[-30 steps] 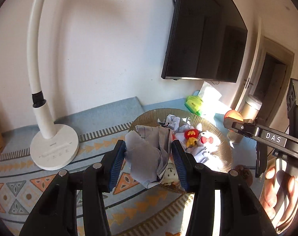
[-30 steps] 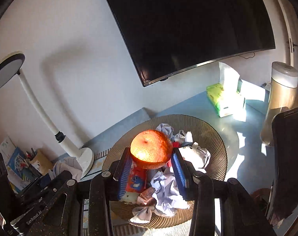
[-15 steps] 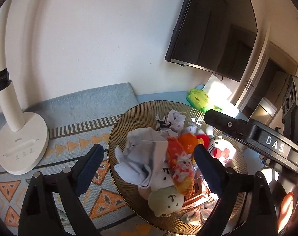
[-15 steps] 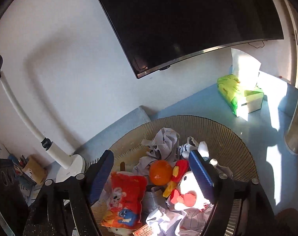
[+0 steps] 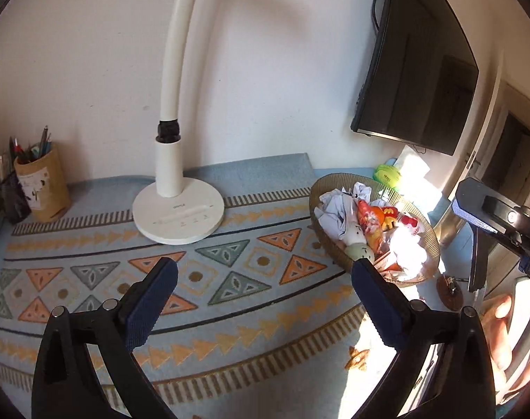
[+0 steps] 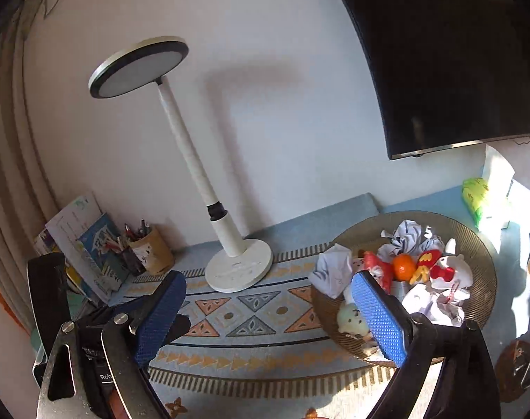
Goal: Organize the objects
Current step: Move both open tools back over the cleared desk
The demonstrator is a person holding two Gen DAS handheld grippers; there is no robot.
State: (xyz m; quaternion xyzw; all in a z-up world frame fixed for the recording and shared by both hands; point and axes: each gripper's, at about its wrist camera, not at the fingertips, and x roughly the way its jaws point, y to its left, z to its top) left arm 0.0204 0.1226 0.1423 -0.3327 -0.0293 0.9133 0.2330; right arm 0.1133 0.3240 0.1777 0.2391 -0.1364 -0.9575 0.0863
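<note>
Both claws [image 5: 261, 293] [image 6: 268, 314] opening wide, empty; filled basket [image 6: 481, 255] off right fingertips.

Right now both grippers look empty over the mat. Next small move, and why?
Probably swing the left gripper toward the pen holder, since both sets of jaws are opening with nothing between them. The orange, crumpled paper and toys already sit in the basket, and the patterned mat beneath the grippers is bare. The right gripper can wait.
</note>
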